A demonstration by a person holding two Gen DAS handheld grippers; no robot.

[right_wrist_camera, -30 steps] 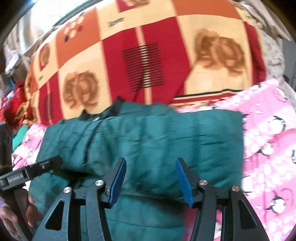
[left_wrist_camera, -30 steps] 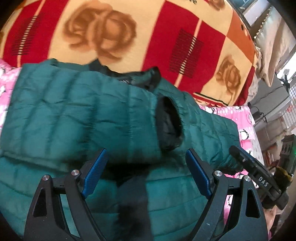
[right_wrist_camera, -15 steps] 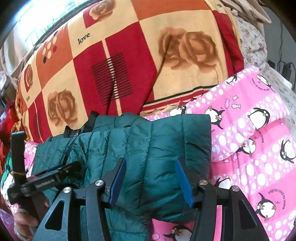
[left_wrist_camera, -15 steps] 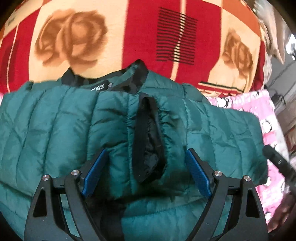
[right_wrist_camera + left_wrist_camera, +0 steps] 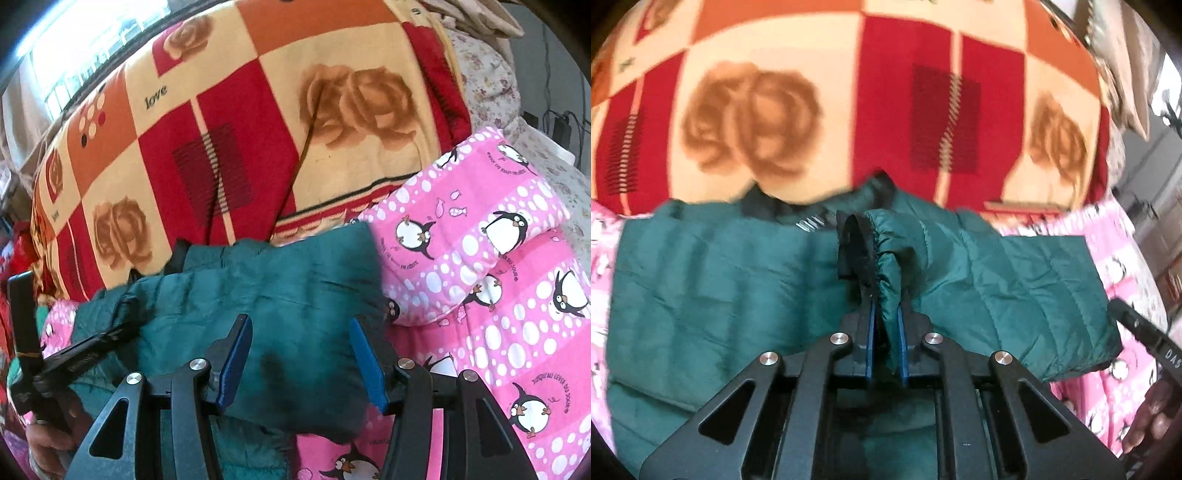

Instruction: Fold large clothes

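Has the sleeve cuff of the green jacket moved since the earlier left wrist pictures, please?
Yes. The sleeve cuff lay flat on the green jacket; now it stands pinched up between the left gripper's fingers, nearer the rose-patterned blanket beyond.

Your left wrist camera looks down along its fingers, very close over the green jacket (image 5: 701, 295), facing the checked blanket (image 5: 812, 92) behind it. Your right wrist camera sits a little farther back, angled down over the jacket's right edge and the pink penguin sheet (image 5: 498, 295). Both views share the jacket, the blanket and the sheet; each catches the other gripper at its edge, though the left view seems motion-blurred.
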